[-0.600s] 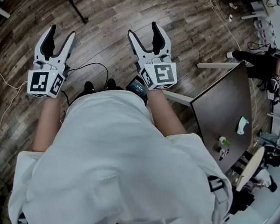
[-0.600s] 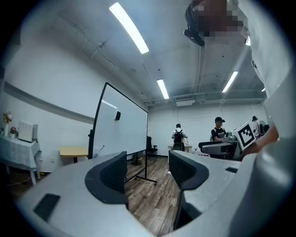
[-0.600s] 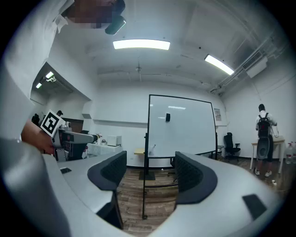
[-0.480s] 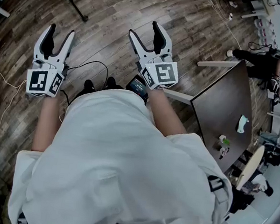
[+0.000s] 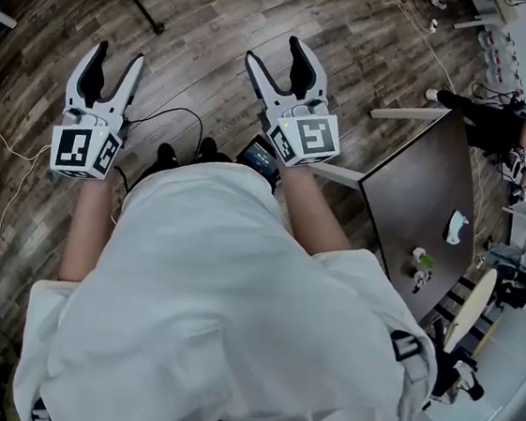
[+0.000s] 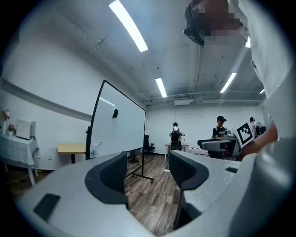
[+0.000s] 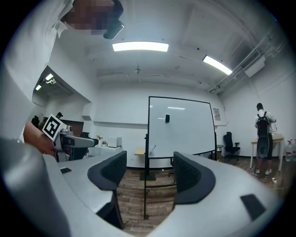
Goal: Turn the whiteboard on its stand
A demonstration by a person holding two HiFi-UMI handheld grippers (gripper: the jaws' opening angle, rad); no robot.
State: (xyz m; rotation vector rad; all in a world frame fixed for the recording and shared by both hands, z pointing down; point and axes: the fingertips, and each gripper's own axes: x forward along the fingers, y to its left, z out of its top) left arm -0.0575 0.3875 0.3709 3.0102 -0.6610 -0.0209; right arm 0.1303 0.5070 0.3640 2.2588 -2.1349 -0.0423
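Observation:
The whiteboard (image 7: 182, 127) stands on its black wheeled stand a few steps ahead, white-faced and black-framed. It shows straight on in the right gripper view and at a slant as the whiteboard (image 6: 118, 127) in the left gripper view. One black stand foot (image 5: 140, 2) reaches into the top left of the head view. My left gripper (image 5: 116, 58) and right gripper (image 5: 274, 55) are held out over the wooden floor, well short of the board. Both are open with nothing between the jaws. The left gripper (image 6: 147, 169) and right gripper (image 7: 147, 173) both point toward the board.
A dark table (image 5: 414, 213) stands close on my right with small items on it. People (image 5: 499, 123) are beyond it; another person with a backpack (image 6: 175, 136) stands far off. Black cables (image 5: 170, 119) lie on the floor by my feet. A yellow side table (image 6: 71, 149) stands behind the board.
Both grippers keep almost the same pose, open and empty. The head view has shifted slightly, so the right gripper sits a little further right.

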